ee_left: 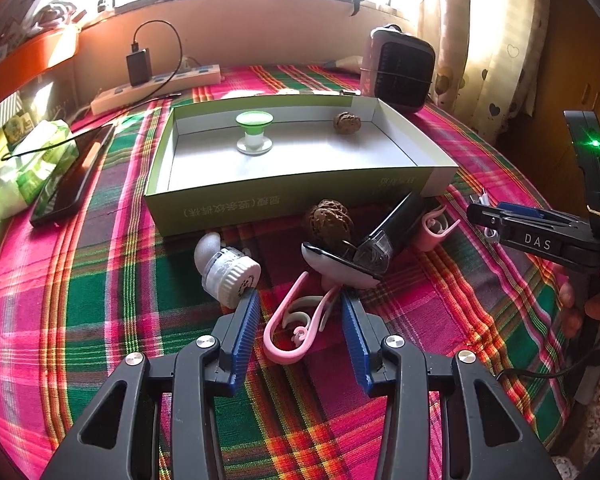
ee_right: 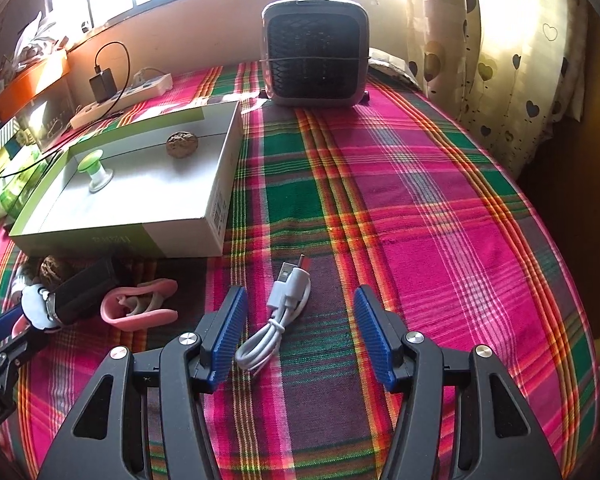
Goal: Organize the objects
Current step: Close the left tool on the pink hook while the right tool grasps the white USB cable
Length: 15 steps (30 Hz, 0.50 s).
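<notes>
My left gripper (ee_left: 298,300) apart round pink clip (ee_left: 290,330); right gripper (ee_right: 300,300) apart over white cable (ee_right: 278,320), mid-cloth. Risk: I pinch one loop, cable uncoils before box (ee_right: 220,200).

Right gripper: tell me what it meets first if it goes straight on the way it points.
Probably the coiled white USB cable, which lies on the plaid cloth between the open fingers of the right gripper. Nothing else sits in that line, though depth is hard to judge here.
</notes>
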Available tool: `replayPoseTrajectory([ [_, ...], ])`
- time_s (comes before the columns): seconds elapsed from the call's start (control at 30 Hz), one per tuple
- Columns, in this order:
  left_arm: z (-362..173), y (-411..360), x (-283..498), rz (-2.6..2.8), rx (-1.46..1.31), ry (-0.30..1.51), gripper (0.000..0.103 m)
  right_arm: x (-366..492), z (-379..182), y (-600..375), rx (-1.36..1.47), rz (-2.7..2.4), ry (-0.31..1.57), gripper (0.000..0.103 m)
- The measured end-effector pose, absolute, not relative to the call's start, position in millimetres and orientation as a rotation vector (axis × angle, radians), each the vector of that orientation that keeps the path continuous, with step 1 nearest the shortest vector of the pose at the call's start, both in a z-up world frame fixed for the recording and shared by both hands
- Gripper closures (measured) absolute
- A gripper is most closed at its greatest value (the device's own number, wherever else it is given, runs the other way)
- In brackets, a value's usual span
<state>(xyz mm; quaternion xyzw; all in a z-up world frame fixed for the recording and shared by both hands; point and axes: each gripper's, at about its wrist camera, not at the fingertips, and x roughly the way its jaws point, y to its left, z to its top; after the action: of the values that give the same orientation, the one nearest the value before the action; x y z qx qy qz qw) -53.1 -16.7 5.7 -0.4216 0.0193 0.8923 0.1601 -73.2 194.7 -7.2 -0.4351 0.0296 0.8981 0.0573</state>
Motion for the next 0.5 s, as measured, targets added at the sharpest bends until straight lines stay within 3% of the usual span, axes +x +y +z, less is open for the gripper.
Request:
replayPoseTrajectory([
  [0.1,6.0,-17.9,-52.9,2.555,-1.207,0.044,0.066,-72.7,-6.6,196.6,-1.313,2.721,0.092,0.059],
  [0.2,6.3,-20.3,-53.0,2.575,-1.214,0.038,0.076,-71.5,-6.3,196.5,-1.309,2.727,0.087,0.068],
  [0.27,6.2,-22.2,-53.4,2.579,-1.216,0.027,0.080,-71.0,-6.2,196.1,-1.309,2.731,0.085,0.081],
  [0.5,6.2,-24.0,-53.5,2.583,-1.218,0.018,0.082,-68.2,-6.1,192.5,-1.319,2.760,0.073,0.082],
])
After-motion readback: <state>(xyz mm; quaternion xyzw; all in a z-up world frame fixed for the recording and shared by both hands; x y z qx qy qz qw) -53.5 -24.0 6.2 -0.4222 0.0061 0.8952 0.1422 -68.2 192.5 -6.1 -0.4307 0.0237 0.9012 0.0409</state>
